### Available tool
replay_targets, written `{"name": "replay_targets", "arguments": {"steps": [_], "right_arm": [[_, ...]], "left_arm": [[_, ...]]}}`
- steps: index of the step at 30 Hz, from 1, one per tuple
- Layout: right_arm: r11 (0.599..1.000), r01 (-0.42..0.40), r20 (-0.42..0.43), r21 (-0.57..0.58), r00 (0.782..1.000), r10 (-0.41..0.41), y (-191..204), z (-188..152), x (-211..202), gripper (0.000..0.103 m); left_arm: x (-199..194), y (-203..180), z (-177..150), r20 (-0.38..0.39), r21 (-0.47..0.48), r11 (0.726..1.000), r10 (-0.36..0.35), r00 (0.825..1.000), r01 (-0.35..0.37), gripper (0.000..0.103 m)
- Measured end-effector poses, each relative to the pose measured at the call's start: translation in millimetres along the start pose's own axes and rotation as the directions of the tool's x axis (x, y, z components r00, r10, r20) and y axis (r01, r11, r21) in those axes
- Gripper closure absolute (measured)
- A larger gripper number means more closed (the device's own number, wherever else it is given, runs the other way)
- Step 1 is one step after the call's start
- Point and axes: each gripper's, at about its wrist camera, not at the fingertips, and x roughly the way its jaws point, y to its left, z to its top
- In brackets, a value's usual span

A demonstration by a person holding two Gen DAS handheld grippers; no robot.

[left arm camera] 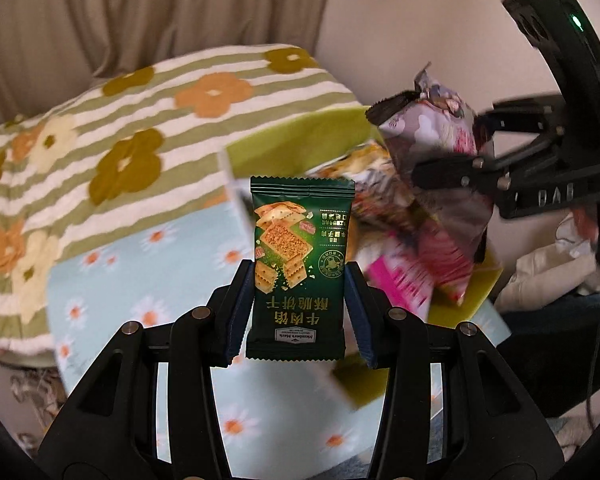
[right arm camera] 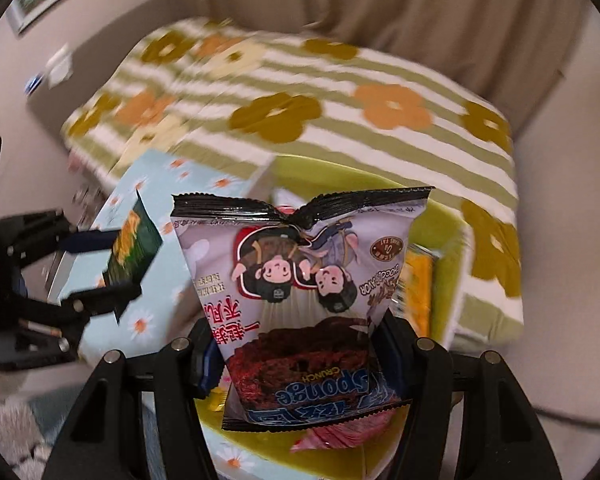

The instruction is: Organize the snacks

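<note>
My left gripper is shut on a dark green cracker packet, held upright above a daisy-print cloth. My right gripper is shut on a lilac chocolate sponge crunch bag with cartoon figures, squeezed at its lower half. In the left wrist view the right gripper hangs at the upper right with the lilac bag over a yellow-green tray. The right wrist view shows the left gripper at the left with the green packet.
The yellow-green tray holds several other snack packets, a pink one and a yellow one among them. It rests on the light blue daisy cloth. Behind lies a striped flower blanket, with beige curtains beyond.
</note>
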Motion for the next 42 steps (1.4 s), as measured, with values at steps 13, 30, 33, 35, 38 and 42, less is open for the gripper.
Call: {"name": "replay_targets", "arguments": {"steps": [13,30,33,35,38,42], "right_arm": [[0.966,-0.028,0.132,0.257,0.991,-0.006,-60.0,-42.6,-11.4,0.044],[0.974,-0.145,0.144,0.174,0.982,0.121,-26.0,-19.6,10.4,0.037],[0.976,-0.136,0.132,0.170,0.985,0.114,-19.5,-19.5,14.9,0.001],[0.981,-0.091,0.134,0.174,0.989,0.068,-15.4,-23.1,12.7,0.001],[0.981,-0.026,0.165,0.193,0.986,-0.006,-10.2,-34.4,-0.5,0.001],[0.974,0.031,0.237,0.223,0.968,-0.085,3.0,-54.5,-30.0,0.001]], "left_arm": [[74.2,-36.8,25.2,-0.071,-0.047,0.998,0.031,0.997,-0.034,0.012],[9.4,-11.9,-24.5,0.018,-0.190,0.962,0.201,0.979,-0.194,0.001],[-3.5,-4.9,-32.8,0.021,-0.207,0.952,0.234,0.972,-0.225,0.001],[-13.2,-1.1,-39.0,0.028,-0.220,0.948,0.243,0.969,-0.232,0.001],[-30.2,-0.9,-47.4,0.063,-0.224,0.946,0.255,0.965,-0.235,0.001],[-58.6,-4.4,-55.5,0.128,-0.209,0.948,0.271,0.954,-0.241,0.001]]}}
